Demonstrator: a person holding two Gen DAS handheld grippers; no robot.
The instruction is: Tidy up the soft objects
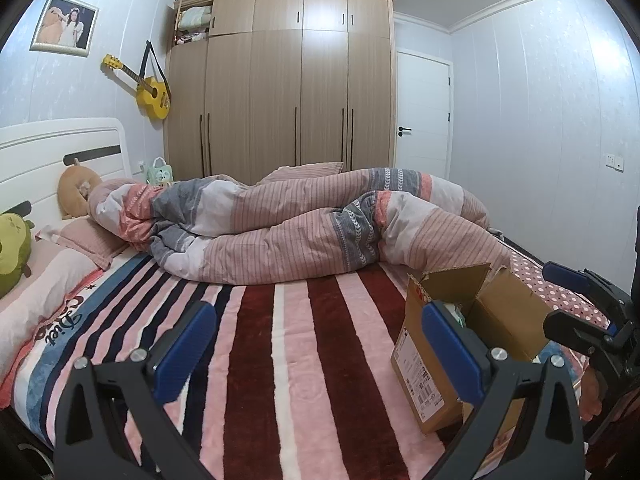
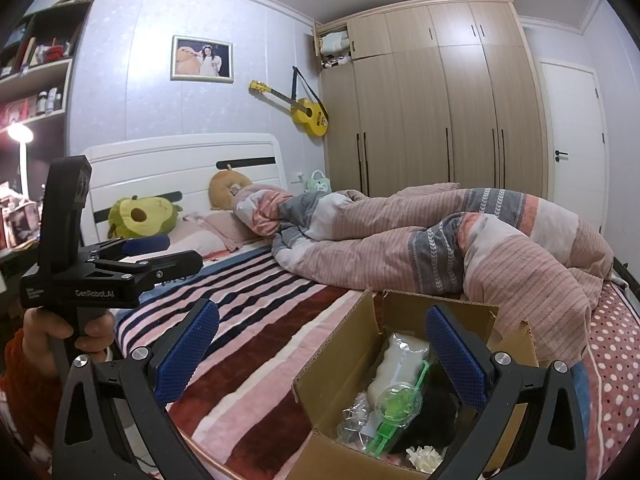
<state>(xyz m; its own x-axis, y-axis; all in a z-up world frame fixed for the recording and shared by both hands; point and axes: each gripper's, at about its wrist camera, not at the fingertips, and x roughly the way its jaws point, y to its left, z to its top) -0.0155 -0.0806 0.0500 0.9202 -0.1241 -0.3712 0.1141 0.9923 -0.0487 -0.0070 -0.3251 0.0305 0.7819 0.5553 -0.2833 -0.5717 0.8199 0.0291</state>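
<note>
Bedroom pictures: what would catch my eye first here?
Probably the rumpled striped duvet heaped across the far side of the bed. Next, the open cardboard box of small items on the striped blanket near the camera, and the yellow guitar hanging on the wall beside the wardrobe.

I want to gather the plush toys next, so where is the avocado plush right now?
The avocado plush leans against the white headboard at the head of the bed, left of the tan plush; in the left wrist view it sits at the far left edge.

Showing pink, maroon and navy stripes on the blanket (image 1: 280, 340); glowing yellow on the guitar (image 1: 150, 94); wearing blue on both grippers' pads (image 2: 188, 352).
</note>
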